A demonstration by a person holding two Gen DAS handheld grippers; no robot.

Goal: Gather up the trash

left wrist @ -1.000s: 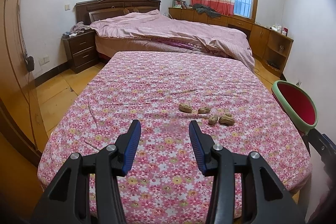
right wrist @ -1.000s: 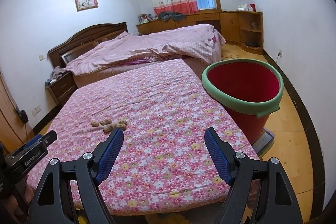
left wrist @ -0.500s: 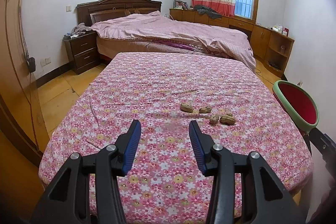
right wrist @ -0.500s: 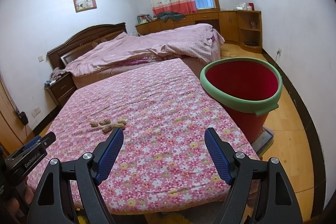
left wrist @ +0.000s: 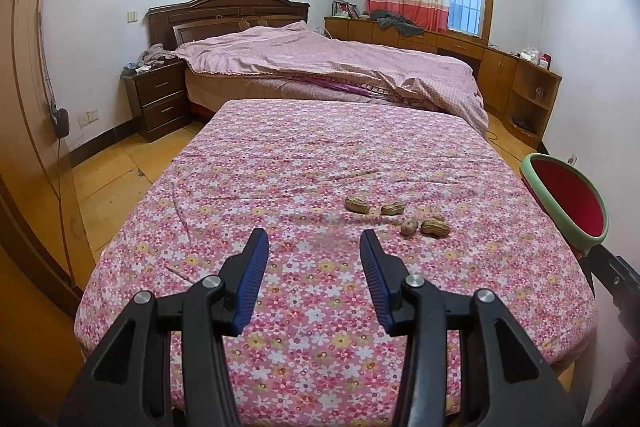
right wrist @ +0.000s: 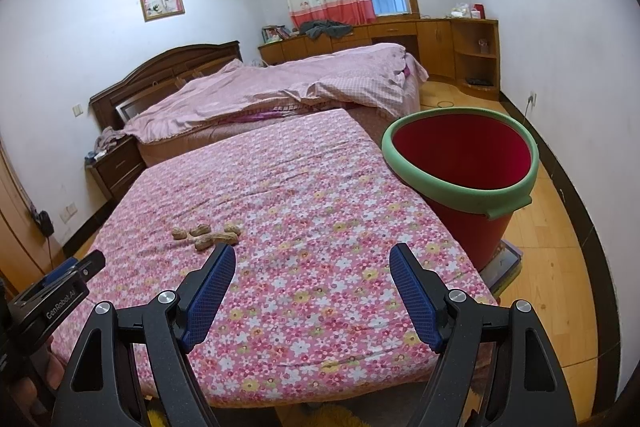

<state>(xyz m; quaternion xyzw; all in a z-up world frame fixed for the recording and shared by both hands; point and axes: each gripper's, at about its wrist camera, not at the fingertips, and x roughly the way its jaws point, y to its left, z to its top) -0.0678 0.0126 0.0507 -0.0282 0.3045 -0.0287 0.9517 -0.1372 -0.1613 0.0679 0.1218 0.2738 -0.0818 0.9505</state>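
Several peanut shells (left wrist: 396, 214) lie in a small cluster on the pink flowered table cover (left wrist: 280, 167), right of its middle. In the right wrist view the same peanut shells (right wrist: 208, 234) lie left of centre. My left gripper (left wrist: 314, 243) hovers over the near part of the cover, open, nothing between its blue pads; the shells are ahead and to its right. My right gripper (right wrist: 312, 254) stands open wider, also empty, with the shells just beyond its left fingertip. A red bucket with a green rim (right wrist: 460, 167) stands by the table's right side.
Behind the table is a bed with a pink quilt (left wrist: 328, 63) and a dark nightstand (left wrist: 156, 99) to its left. Wooden cabinets (right wrist: 440, 39) line the far wall under the window. The wooden floor (right wrist: 552, 267) runs along the right of the bucket.
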